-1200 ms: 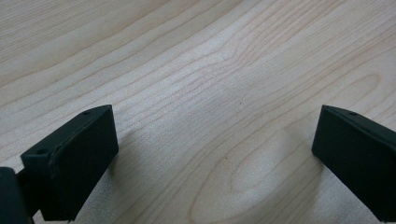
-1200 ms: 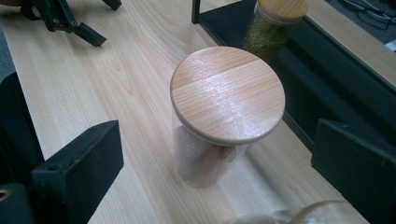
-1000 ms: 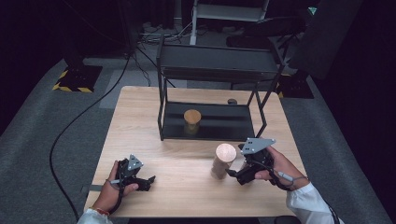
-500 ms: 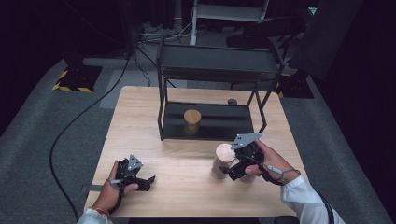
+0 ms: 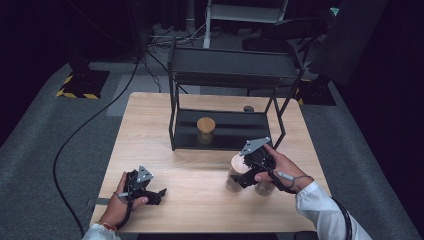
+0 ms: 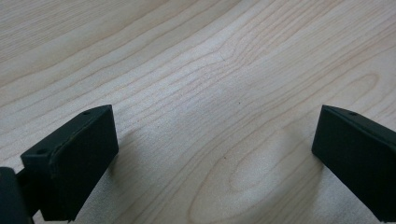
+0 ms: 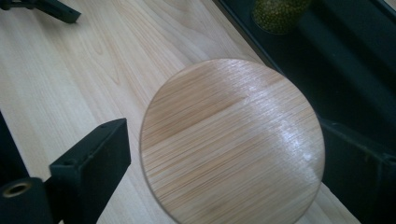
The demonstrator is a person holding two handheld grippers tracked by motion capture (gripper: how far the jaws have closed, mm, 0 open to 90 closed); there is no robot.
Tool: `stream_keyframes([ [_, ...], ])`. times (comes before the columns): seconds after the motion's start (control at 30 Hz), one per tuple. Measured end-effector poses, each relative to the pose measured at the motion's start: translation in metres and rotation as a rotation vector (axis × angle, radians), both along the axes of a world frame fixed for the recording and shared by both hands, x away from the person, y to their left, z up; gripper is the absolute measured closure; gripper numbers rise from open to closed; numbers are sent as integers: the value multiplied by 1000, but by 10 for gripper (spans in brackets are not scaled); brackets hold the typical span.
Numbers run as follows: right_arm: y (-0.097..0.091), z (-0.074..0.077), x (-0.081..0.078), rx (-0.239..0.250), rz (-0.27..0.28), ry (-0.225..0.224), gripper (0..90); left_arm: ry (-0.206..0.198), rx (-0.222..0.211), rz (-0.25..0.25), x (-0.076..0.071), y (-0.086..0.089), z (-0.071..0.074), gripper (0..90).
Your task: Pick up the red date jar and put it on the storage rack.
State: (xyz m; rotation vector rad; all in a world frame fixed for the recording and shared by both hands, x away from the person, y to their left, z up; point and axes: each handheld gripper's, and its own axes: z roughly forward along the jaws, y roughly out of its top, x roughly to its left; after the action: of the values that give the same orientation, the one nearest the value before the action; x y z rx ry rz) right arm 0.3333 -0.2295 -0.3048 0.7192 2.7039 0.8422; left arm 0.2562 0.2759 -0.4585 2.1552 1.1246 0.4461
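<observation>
**Right gripper closing in on the bamboo-lidded jar at the front of the table**

The clear glass jar with a round bamboo lid stood on the pale wooden table, in the lower right of the high view, just in front of the black metal shelf rack. In the right gripper view the lid sat squarely between the two black jaws, seen from above, which suggested the hand had been brought down over the jar so the pads would meet its sides below the lid.

The right gripper was partly open; its jaws had just been closing, with the jar between them. The left-hand pad still showed a thin strip of table beside the lid, and the far pad lay in shadow at the right edge, so the jar looked bracketed rather than firmly pinched.

A second jar with a bamboo lid stood on the rack's lower shelf, near the middle of the high view, its greenish contents showing at the top of the right gripper view. That placement suggested the front jar was meant for the same shelf.

The left gripper rested on the table at the lower left, jaws wide apart over bare wood and holding nothing, apparently parked clear of the working side.
</observation>
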Motion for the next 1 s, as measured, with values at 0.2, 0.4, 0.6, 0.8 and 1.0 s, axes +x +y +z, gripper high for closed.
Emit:
stream_keyframes([
  [0.2, 8, -1, 9, -26, -7, 38, 92, 0, 0, 0, 0, 0, 0, 0],
  [0.4, 17, -1, 15, -56, -8, 68, 144, 0, 0, 0, 0, 0, 0, 0],
  [0.6, 18, 1, 19, -54, -37, 80, 225, 0, 0, 0, 0, 0, 0, 0],
  [0.8, 20, 2, 19, -65, -35, 82, 229, 0, 0, 0, 0, 0, 0, 0],
  [1.0, 20, 3, 18, -68, -37, 84, 230, 0, 0, -1, 0, 0, 0, 0],
])
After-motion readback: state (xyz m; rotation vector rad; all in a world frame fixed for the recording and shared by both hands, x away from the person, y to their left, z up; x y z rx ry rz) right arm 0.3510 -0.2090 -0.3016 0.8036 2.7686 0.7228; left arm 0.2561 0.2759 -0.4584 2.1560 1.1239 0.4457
